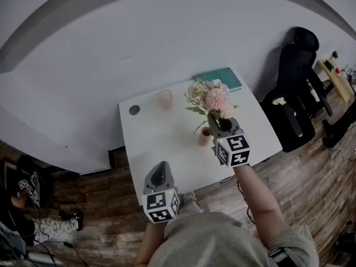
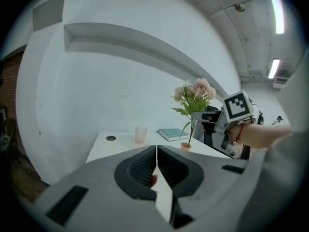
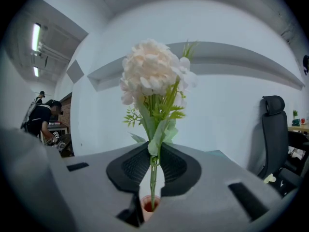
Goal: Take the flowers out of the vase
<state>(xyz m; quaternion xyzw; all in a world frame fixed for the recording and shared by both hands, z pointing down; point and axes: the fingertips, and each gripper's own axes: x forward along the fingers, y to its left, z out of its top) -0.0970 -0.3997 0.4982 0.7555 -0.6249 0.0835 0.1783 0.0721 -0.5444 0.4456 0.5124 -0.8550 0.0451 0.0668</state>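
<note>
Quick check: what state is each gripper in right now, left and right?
Left gripper: closed, nothing held.
Right gripper: closed on the flowers, gripped at the stems.

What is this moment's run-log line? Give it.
right claw: shut on flowers | stem ends at vase mouth | left claw: shut, empty

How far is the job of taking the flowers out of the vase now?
Done: the right gripper is clamped on the flowers by their stems. In hand: the stem ends hang at the mouth of the vase, not yet clear. Left: raise them free.
</note>
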